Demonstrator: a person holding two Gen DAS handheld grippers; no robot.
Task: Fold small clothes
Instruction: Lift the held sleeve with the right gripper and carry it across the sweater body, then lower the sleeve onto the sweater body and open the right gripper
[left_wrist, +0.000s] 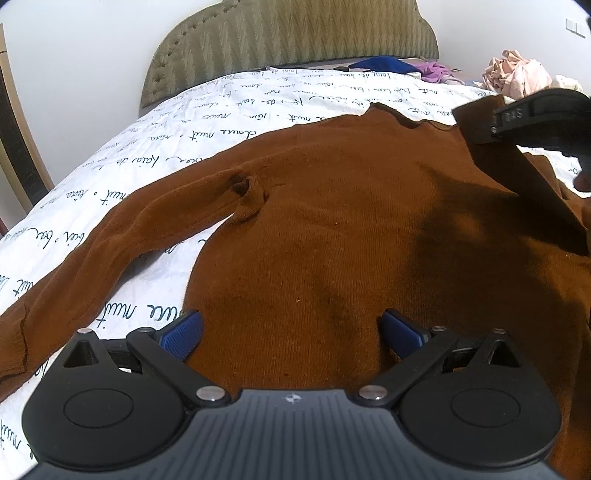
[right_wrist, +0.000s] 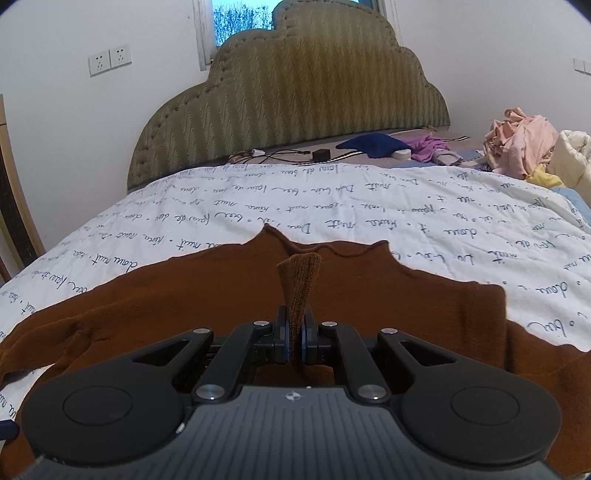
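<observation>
Mid-frame on the bed (right_wrist: 332, 199): brown knit sweater (left_wrist: 332, 221), soft, floppy, light. Right gripper (right_wrist: 294, 343) pinches its sleeve cuff (right_wrist: 300, 280); left gripper (left_wrist: 291, 328) wide open, empty; grab cuffs and hem.

I've both wrist cams low, close over the rust-brown knit sweater (left_wrist: 332, 221), facing the olive padded headboard (right_wrist: 295, 103), w/ both shared.

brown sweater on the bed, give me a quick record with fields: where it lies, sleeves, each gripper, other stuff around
garment: brown sweater, spread on the white printed bedspread
left sleeve: lies out flat to the side
right sleeve: cuff lifted, pinched in the right gripper
left gripper: open, fingers above the sweater's body, holding nothing
background: padded headboard, pile of pink clothes
</observation>
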